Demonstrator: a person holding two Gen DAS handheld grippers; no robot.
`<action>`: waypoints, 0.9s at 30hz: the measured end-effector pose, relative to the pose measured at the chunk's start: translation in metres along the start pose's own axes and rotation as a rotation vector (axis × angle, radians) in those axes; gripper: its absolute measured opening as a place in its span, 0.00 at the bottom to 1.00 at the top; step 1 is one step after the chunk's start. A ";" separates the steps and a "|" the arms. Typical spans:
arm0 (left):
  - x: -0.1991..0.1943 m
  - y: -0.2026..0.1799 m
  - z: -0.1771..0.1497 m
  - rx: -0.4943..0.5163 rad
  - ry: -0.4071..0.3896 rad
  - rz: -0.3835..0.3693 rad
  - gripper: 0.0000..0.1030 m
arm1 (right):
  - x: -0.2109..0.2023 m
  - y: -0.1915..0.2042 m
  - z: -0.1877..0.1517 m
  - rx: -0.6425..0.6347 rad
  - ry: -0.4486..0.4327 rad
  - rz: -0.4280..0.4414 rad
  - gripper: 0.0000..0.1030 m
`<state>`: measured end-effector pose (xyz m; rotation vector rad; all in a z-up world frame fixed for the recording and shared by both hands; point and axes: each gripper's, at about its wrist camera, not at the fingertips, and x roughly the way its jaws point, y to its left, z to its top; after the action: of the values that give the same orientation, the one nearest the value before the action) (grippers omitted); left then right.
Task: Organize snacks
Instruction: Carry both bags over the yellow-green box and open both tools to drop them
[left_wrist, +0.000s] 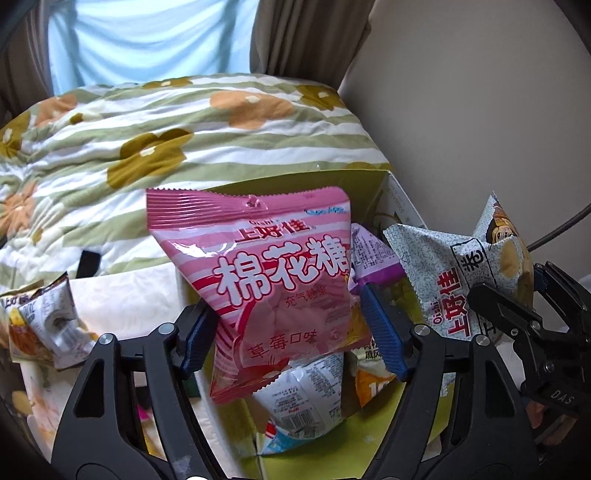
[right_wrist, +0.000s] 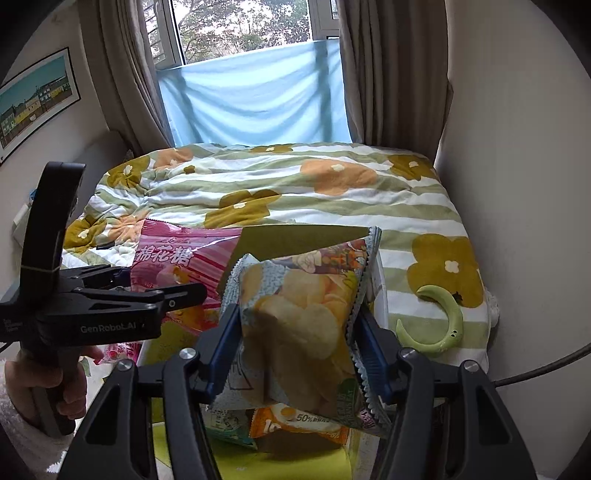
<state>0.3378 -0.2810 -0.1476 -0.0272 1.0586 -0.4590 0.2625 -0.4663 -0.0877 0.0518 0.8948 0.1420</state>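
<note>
- A left gripper stands with its jaws well apart over a green-lined cardboard box. A pink marshmallow bag hangs tilted between its blue pads, the edges of the bag by the pads but not visibly squeezed.
- To its right, the right gripper is clamped on a speckled potato-chip bag. Both pads pinch the sides of the bag, which is held upright above the same box.
- Inside the box lie more snack packets. A white packet with printed text and an orange packet sit below the two held bags, and a purple packet shows just behind the pink one.
- A further crumpled snack packet lies outside the box to the left, on a pale surface at the near edge of the bed.
- A person's hand, in a white fuzzy sleeve, grips the handle of the left gripper at the near left of the right wrist view.
- Beyond the box a flowered green-striped quilt covers the bed. A pale green crescent-shaped object rests on the quilt to the right, well apart from the box.
- At the far end, brown curtains frame a window whose lower part is covered by a light blue cloth. A framed picture hangs on the left wall.
</note>
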 end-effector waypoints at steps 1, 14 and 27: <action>0.001 -0.001 0.001 0.000 -0.002 0.010 0.85 | 0.001 -0.003 0.000 0.004 0.003 -0.001 0.55; -0.039 0.030 -0.032 -0.019 -0.010 0.017 0.99 | 0.008 -0.014 0.007 0.092 0.005 0.011 0.55; -0.055 0.049 -0.044 -0.057 -0.023 0.065 0.99 | 0.057 -0.010 0.031 0.176 -0.022 0.013 1.00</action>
<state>0.2959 -0.2069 -0.1352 -0.0479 1.0471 -0.3694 0.3232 -0.4671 -0.1131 0.2223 0.8834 0.0745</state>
